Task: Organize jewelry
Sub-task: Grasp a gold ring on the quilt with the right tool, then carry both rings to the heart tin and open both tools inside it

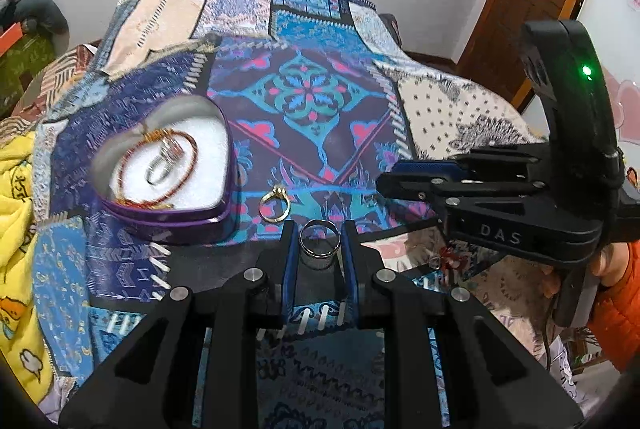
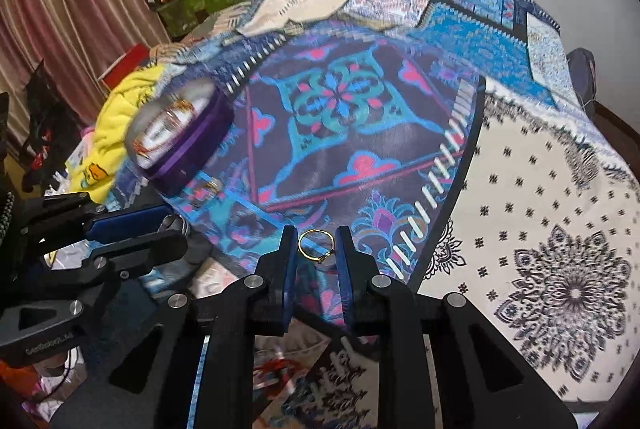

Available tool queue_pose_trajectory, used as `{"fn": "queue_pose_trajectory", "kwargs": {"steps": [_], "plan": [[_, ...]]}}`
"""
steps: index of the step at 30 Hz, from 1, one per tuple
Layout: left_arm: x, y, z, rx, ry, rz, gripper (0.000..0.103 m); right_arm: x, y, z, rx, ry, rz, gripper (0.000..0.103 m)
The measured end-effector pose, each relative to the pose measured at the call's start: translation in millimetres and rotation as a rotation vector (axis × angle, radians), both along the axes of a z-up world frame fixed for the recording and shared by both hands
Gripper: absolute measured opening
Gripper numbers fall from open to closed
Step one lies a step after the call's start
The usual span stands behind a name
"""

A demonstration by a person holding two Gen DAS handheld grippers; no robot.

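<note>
In the left wrist view, my left gripper [image 1: 319, 229] is shut on a silver ring [image 1: 320, 255], held upright between the blue pads. A gold ring with a stone [image 1: 279, 192] lies on the patterned cloth just beyond it. The purple heart-shaped box [image 1: 188, 225] stands open at the left, holding a copper bangle [image 1: 191, 143] and silver rings [image 1: 160, 169] on white foam. In the right wrist view, my right gripper [image 2: 316, 233] is shut on a thin gold ring [image 2: 304, 251]. The box [image 2: 192, 145] is at the far left there.
A patterned quilt [image 1: 320, 97] covers the whole surface. A yellow blanket [image 1: 16, 189] lies at its left edge. The right gripper [image 1: 386, 183] reaches in from the right, held by a hand in an orange sleeve [image 1: 616, 305]. The left gripper [image 2: 176, 229] shows at the right view's lower left.
</note>
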State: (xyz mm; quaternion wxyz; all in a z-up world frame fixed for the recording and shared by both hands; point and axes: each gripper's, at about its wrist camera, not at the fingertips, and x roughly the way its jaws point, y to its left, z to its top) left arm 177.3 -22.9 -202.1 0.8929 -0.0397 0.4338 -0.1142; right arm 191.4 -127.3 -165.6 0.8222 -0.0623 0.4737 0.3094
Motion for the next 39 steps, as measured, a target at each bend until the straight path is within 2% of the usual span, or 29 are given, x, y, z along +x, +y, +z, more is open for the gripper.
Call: {"fn": "queue_pose_trajectory", "kwargs": {"steps": [12, 19, 27, 39], "plan": [[-27, 30, 62, 0.020, -0.150, 0.076, 0.020, -22, 23, 71, 0.084, -0.160, 0.022, 0.017], [-35, 58, 89, 0.032, -0.219, 0.132, 0.020, -22, 46, 95, 0.152, -0.218, 0.040, 0.017], [-28, 87, 91, 0.027, -0.219, 0.179, 0.020, -13, 73, 94, 0.192, -0.215, 0.070, 0.017], [-1, 104, 54, 0.008, -0.139, 0.182, 0.020, 13, 97, 57, 0.170, -0.111, 0.084, 0.017]]}}
